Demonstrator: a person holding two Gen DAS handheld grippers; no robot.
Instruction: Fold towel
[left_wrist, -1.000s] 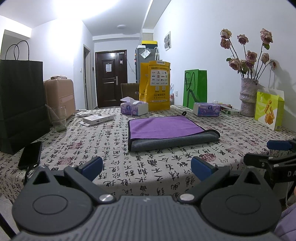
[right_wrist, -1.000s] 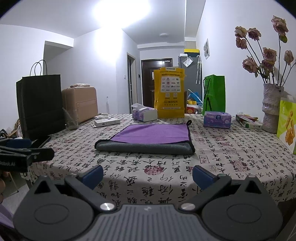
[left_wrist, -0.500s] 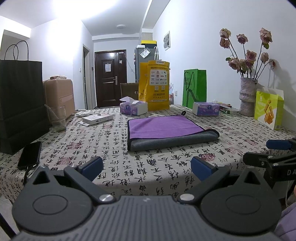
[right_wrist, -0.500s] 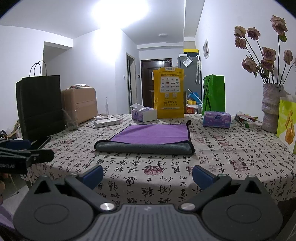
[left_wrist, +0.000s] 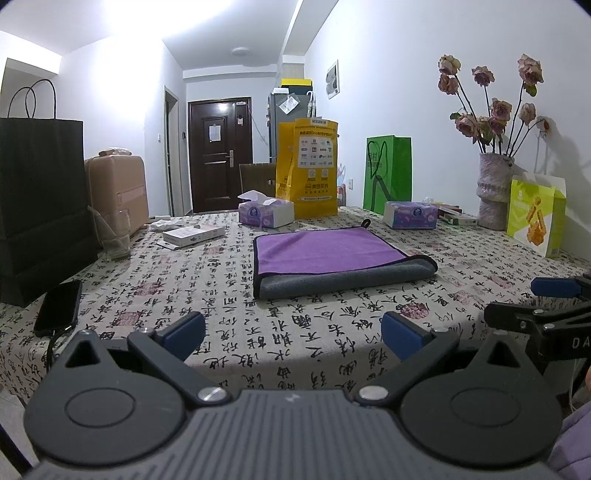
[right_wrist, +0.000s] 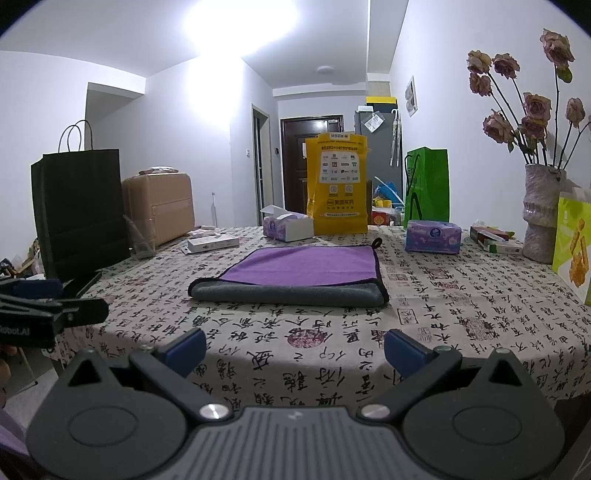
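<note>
Left wrist view: the left gripper hangs with jaws spread wide and empty at the near edge of the tabletop; the towel lies ahead, well apart, already doubled once.

Right wrist view: the right gripper, likewise spread and empty, faces the towel. The step appears to be the approach; next, each gripper likely must reach a side of the towel.

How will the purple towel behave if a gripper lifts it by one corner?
Probably floppy: the towel lies folded with a soft rolled gray front edge, so the layers would likely fall open and drape. Plush pile looks easy to pinch, unlikely to slip. It may drag on the tablecloth rather than slide.
</note>
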